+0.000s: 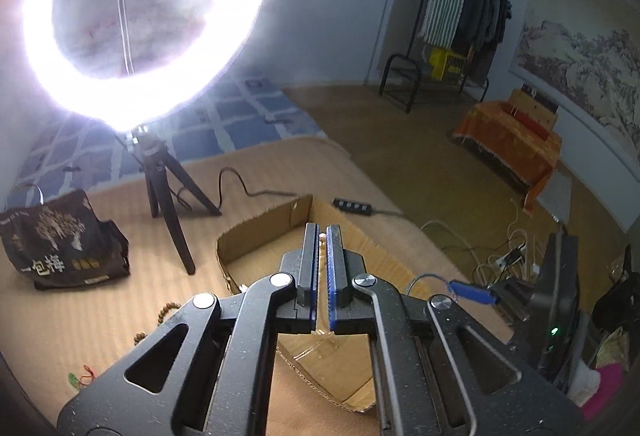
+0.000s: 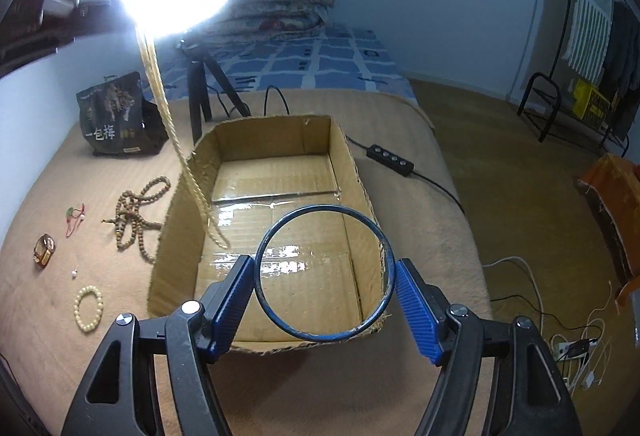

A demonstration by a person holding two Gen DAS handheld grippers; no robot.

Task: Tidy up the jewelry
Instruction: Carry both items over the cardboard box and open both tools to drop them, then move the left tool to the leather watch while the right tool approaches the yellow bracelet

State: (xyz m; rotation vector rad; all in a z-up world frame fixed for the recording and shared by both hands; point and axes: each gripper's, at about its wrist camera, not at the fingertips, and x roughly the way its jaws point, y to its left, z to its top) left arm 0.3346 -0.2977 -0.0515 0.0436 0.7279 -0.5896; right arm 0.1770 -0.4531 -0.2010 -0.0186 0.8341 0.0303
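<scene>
My right gripper (image 2: 325, 278) is shut on a thin dark blue bangle (image 2: 280, 232) and holds it above the near part of an open cardboard box (image 2: 344, 140). My left gripper (image 1: 322, 236) is shut on a pale beaded strand; only a small bead (image 1: 322, 236) shows between its pads, above the box (image 1: 260, 232). In the right wrist view that strand (image 2: 176, 140) hangs from the top left down into the box. On the tan mat to the left lie a brown bead necklace (image 2: 134, 212), a cream bead bracelet (image 2: 89, 308), an amber piece (image 2: 44, 250), a red cord charm (image 2: 74, 218) and a tiny pearl (image 2: 74, 271).
A bright ring light on a black tripod (image 2: 200, 92) stands behind the box, its cable and inline switch (image 2: 390, 155) running right. A dark snack bag (image 2: 114, 116) sits at the back left. Folded bedding lies beyond. The mat edge drops to the floor at right, with cables there.
</scene>
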